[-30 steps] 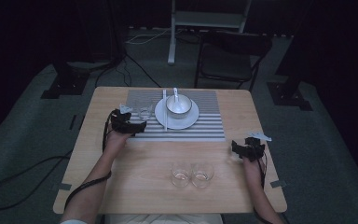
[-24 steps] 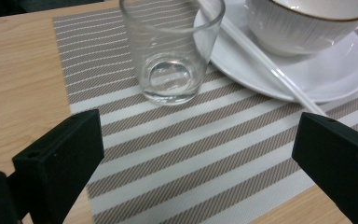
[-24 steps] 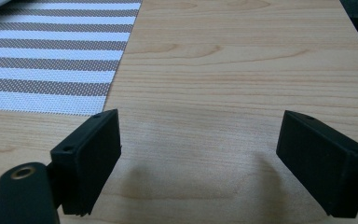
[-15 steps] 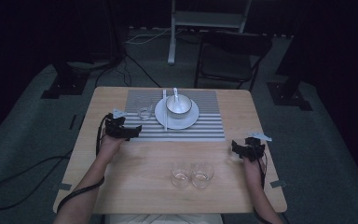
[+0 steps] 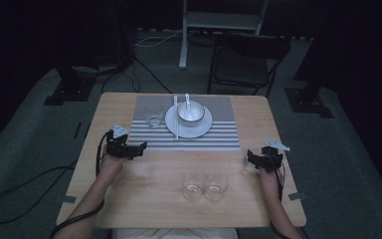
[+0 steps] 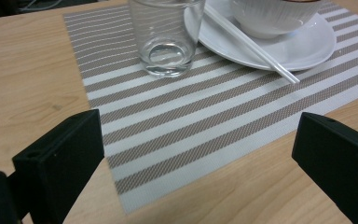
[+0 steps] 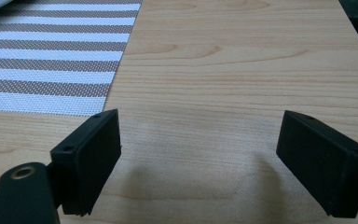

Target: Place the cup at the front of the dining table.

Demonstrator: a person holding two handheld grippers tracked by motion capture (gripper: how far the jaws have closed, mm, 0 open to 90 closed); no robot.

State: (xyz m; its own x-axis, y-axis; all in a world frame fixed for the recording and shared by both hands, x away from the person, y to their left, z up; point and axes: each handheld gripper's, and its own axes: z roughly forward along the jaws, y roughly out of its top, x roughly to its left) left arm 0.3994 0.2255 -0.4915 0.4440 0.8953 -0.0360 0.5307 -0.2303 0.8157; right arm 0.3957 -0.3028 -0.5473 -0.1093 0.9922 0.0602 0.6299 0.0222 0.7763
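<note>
A striped placemat [image 5: 219,137] lies at the far middle of the wooden table [image 5: 154,199]. On it stand an empty glass [image 5: 154,119] [image 6: 165,35] and a white plate [image 5: 201,130] [image 6: 307,44] carrying a white bowl [image 5: 190,113] [image 6: 272,14] with a spoon, and white chopsticks [image 5: 176,119] [image 6: 249,39]. My left gripper [image 5: 138,148] [image 6: 196,154] hovers open at the mat's near left corner, nothing between its jaws. My right gripper [image 5: 251,158] [image 7: 198,161] rests open over bare wood at the right. Two empty glasses [image 5: 204,185] stand near the front.
A dark folding chair [image 5: 246,62] and a white stand [image 5: 184,30] sit beyond the far edge. Cables trail over the floor at left [image 5: 25,189]. Bare wood lies between the mat and the two front glasses.
My left gripper has drawn back from the glass on the mat toward the near left, leaving the glass standing. The right gripper has not moved.
</note>
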